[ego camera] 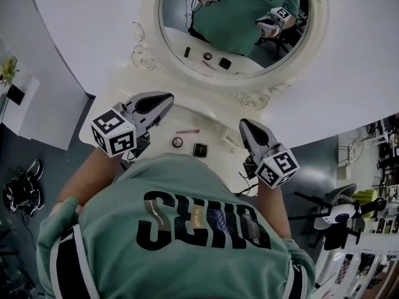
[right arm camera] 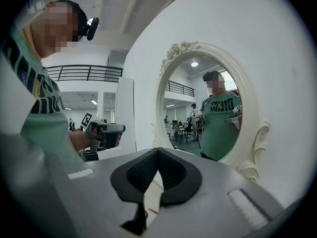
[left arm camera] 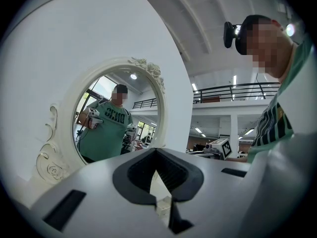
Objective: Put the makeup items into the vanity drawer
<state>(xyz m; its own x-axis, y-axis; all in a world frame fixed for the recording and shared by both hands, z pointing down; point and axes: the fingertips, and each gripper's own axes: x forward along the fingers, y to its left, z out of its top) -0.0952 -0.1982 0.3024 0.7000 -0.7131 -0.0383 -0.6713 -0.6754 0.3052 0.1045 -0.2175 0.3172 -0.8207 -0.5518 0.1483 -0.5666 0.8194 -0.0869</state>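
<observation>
White vanity (ego camera: pixel 215 126): fills the far middle of the head view; its top lies just beyond the person's green shirt (ego camera: pixel 187 229).
Oval mirror (ego camera: pixel 243 30): stands at the far edge in a carved frame, reflecting the person and both grippers.
Left gripper (ego camera: pixel 167 98): hovers over the left of the top, fingers closed together with nothing between them.
Right gripper (ego camera: pixel 245 124): hovers over the right of the top, fingers likewise closed and empty.
Makeup: a square black case (ego camera: pixel 200 149), a round compact (ego camera: pixel 177 142) and a pink pencil (ego camera: pixel 187 131) lie near one another on the top between the grippers, not in a drawer.
Risk: closed fingers lowered onto these would likely shove them; the pencil could roll and the small pieces could slide off the near edge.
Hidden: no view shows the drawer, as the shirt covers the near edge, so open or shut cannot be told. A pale thing right of the case is too small to name.
</observation>
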